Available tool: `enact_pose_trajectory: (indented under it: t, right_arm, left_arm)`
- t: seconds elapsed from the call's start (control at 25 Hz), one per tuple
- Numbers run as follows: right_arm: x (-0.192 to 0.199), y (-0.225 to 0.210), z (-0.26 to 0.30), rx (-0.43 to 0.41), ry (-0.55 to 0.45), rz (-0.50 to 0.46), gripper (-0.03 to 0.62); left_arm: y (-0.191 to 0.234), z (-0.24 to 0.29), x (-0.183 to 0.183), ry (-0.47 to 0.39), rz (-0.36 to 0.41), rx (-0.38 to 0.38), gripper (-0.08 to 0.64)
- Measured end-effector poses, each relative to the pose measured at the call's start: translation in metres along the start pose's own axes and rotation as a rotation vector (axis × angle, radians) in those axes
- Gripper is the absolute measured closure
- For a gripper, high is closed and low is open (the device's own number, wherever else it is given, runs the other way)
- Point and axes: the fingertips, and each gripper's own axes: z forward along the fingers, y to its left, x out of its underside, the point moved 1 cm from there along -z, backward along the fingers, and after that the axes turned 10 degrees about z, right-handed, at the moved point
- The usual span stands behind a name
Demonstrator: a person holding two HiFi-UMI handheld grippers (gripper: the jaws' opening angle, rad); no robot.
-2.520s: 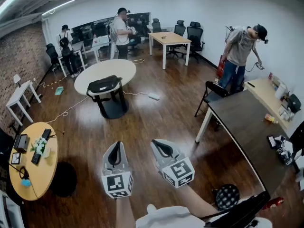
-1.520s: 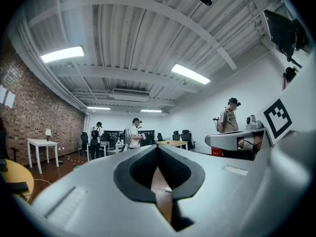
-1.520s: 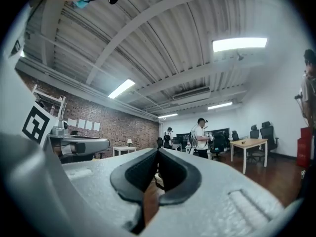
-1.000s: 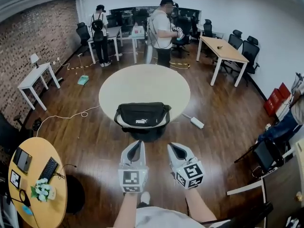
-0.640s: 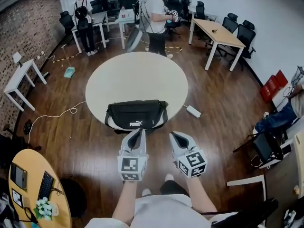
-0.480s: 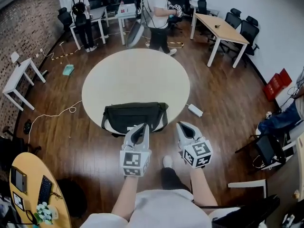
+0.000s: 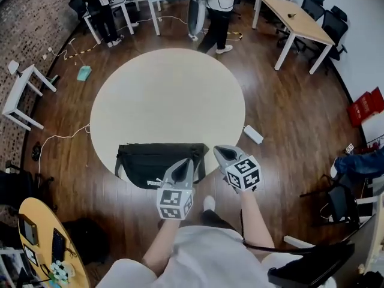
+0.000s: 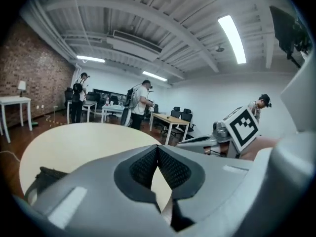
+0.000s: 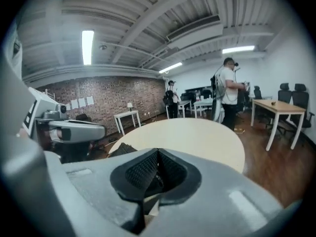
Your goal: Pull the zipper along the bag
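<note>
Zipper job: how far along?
Barely started. Done: nothing visible. The bag lies at the near edge of the table; its zipper pull is too small to make out. In hand: nothing. The left gripper hovers over the bag's near side and the right gripper is just off its right end, both shut and empty. Left: grip the pull, probably brace the bag, draw the zipper along.

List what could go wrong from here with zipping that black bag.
The black bag sits at the round table's near edge; an unbraced pull might drag it off.
The left gripper and right gripper are both shut and empty; unless they open first, they may only shove the bag.
The power strip on the floor beside the table could trip a step.
</note>
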Motion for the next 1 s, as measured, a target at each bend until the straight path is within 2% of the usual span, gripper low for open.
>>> enact_pose_trajectory:
  t: [0.12, 0.2, 0.32, 0.4, 0.52, 0.6, 0.68, 0.84, 1.0]
  right_arm:
    - [0.035, -0.033, 0.055, -0.069, 0.192, 0.018, 0.601]
    - [0.063, -0.040, 0.092, -0.143, 0.331, -0.027, 0.601]
    - [0.104, -0.046, 0.128, -0.210, 0.527, -0.108, 0.601]
    - [0.119, -0.050, 0.152, -0.259, 0.640, -0.156, 0.601]
    - [0.148, -0.055, 0.180, -0.327, 0.796, -0.165, 0.601]
    - [0.158, -0.058, 0.187, -0.346, 0.853, -0.173, 0.601]
    - [0.159, -0.059, 0.189, -0.364, 0.879, -0.178, 0.601]
    - [0.161, -0.057, 0.190, -0.404, 0.907, -0.121, 0.601]
    - [0.160, -0.059, 0.189, -0.425, 0.892, -0.083, 0.601]
  left_arm:
    - [0.004, 0.023, 0.037, 0.111, -0.043, 0.008, 0.548]
    - [0.006, 0.034, 0.065, 0.187, -0.077, 0.032, 0.548]
    - [0.002, 0.049, 0.106, 0.300, -0.143, 0.070, 0.548]
    - [0.004, 0.067, 0.123, 0.340, -0.194, 0.085, 0.548]
    - [0.006, 0.094, 0.141, 0.375, -0.306, 0.125, 0.548]
    - [0.002, 0.107, 0.150, 0.397, -0.364, 0.160, 0.548]
    - [0.001, 0.118, 0.161, 0.425, -0.376, 0.155, 0.529]
    - [0.006, 0.131, 0.190, 0.502, -0.390, 0.062, 0.363]
    - [0.009, 0.143, 0.206, 0.537, -0.315, -0.038, 0.339]
